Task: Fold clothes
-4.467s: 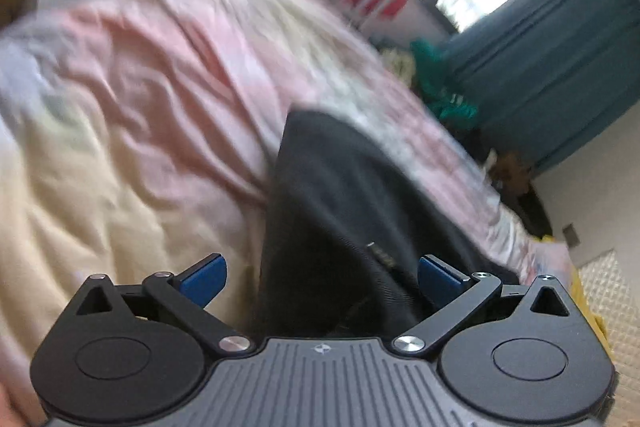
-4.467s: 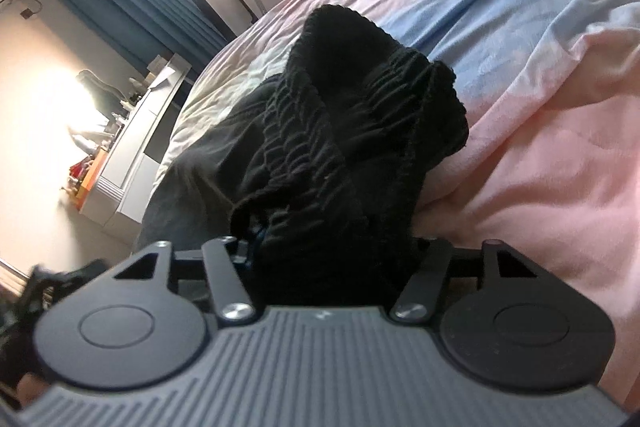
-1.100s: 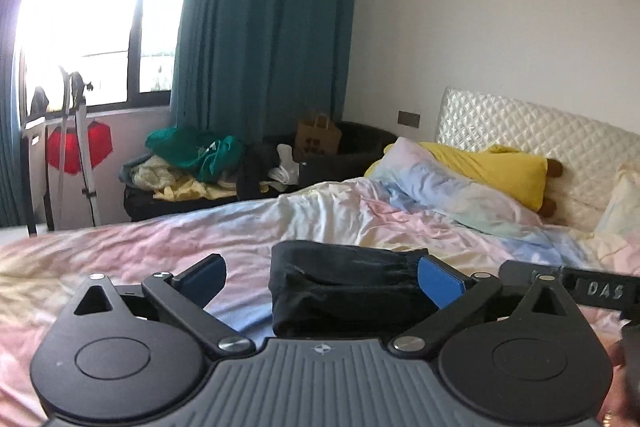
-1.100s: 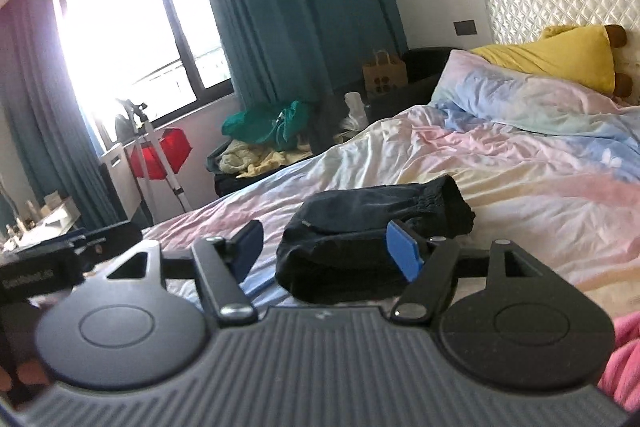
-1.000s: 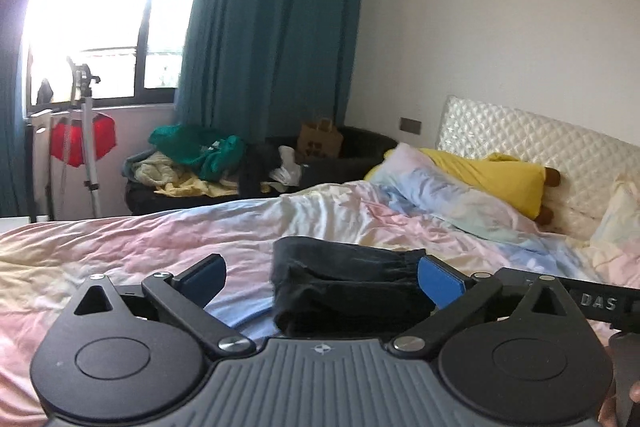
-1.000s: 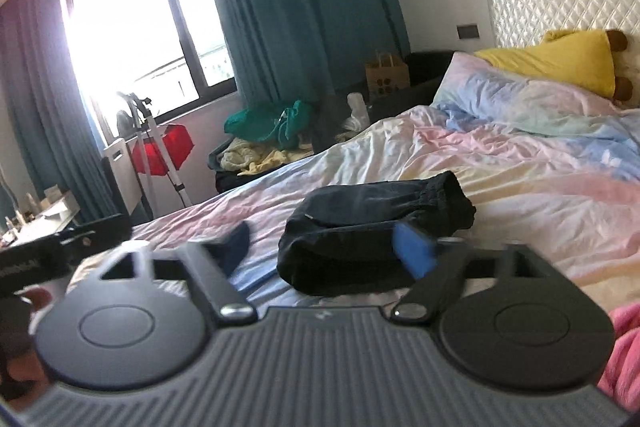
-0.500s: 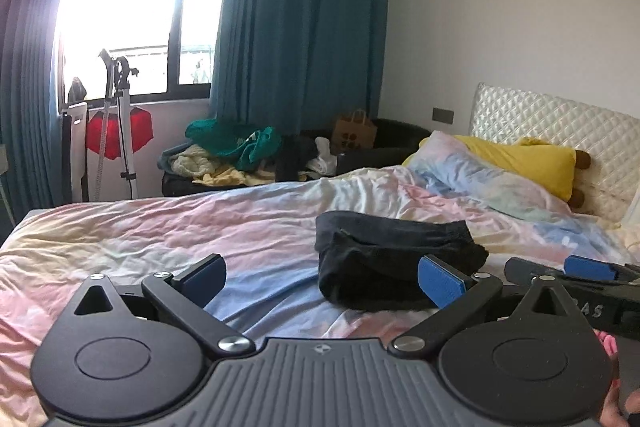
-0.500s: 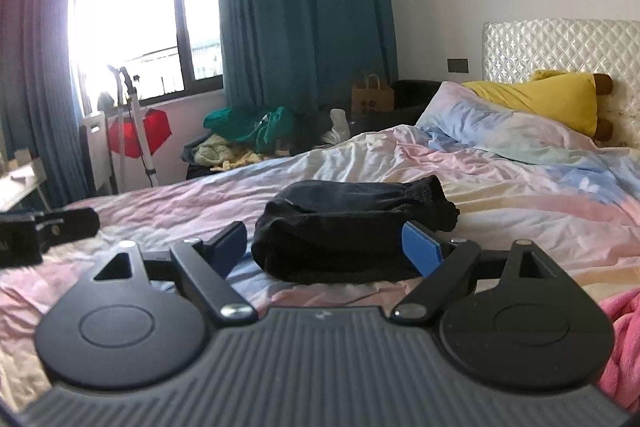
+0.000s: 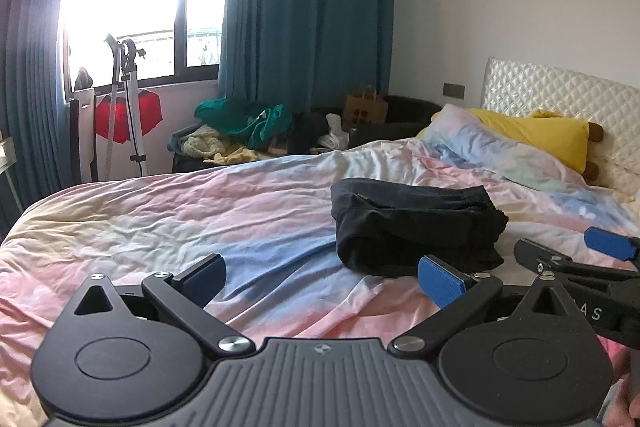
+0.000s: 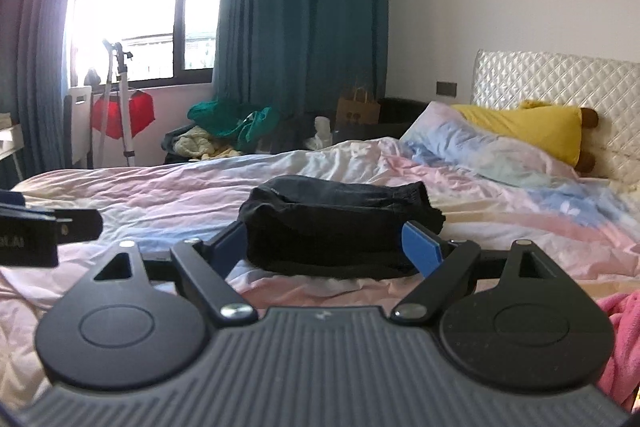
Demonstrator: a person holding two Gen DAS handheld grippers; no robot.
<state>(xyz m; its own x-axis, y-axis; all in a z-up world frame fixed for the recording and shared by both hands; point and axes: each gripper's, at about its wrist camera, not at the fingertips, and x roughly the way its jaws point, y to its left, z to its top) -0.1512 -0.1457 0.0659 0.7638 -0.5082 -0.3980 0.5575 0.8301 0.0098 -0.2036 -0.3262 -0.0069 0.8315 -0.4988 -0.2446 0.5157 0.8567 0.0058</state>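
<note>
While the folded black garment (image 10: pixel 340 227) lies mid-frame on the bed (image 10: pixel 160 195), we see both grippers, left (image 9: pixel 322 277) and right (image 10: pixel 330 247), with wide, empty jaws.

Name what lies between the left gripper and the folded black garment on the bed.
Only bare bedsheet lies between the left gripper and the folded black garment; the left wrist view shows this.
</note>
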